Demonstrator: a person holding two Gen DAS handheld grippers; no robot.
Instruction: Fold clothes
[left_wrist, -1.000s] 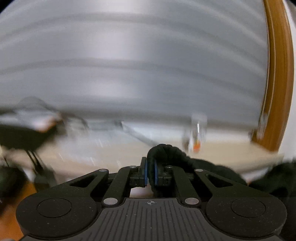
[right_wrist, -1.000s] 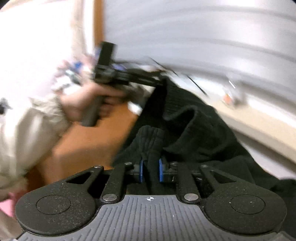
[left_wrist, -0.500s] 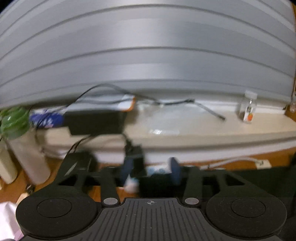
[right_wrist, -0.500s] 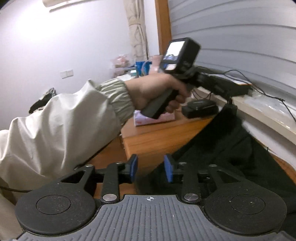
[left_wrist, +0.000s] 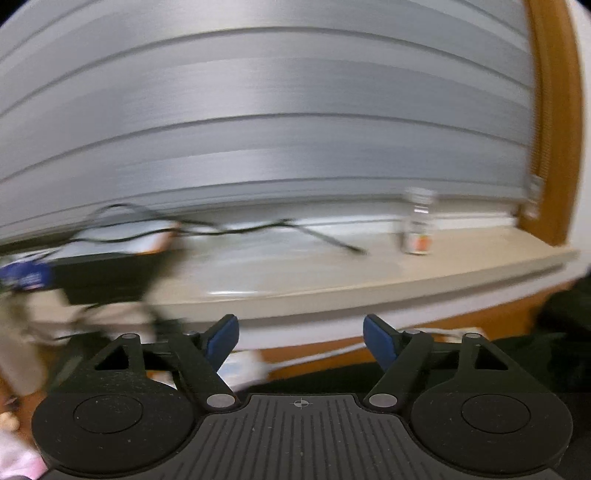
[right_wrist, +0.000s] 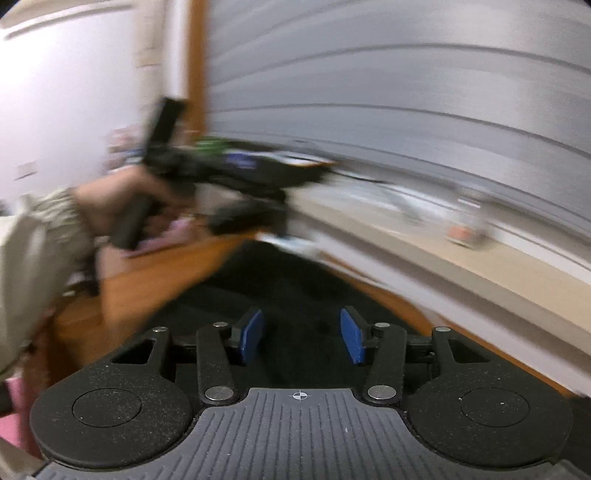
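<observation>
A black knitted garment (right_wrist: 295, 280) lies spread on the wooden table under and ahead of my right gripper (right_wrist: 301, 339). The right jaws are opening, and nothing is pinched between the blue pads (right_wrist: 251, 338). In the left wrist view my left gripper (left_wrist: 301, 338) has its jaws opening wide, with only air between the blue pads (left_wrist: 223, 338); the black garment (left_wrist: 524, 354) shows low at the right. The right wrist view also catches the left gripper (right_wrist: 236, 173), blurred, held by a hand (right_wrist: 110, 195) in a pale sleeve above the table's left side.
A beige window sill (left_wrist: 369, 273) runs behind the table, with a small bottle (left_wrist: 417, 225), a black cable (left_wrist: 325, 240) and a black box (left_wrist: 99, 277) on it. Grey blinds (left_wrist: 277, 129) fill the background. An orange-brown frame (left_wrist: 554, 122) stands at the right.
Both grippers were shut on the black garment a second ago and have let it go. Their jaws have spread apart, and the garment now lies on the table. Both views have swung sideways.
</observation>
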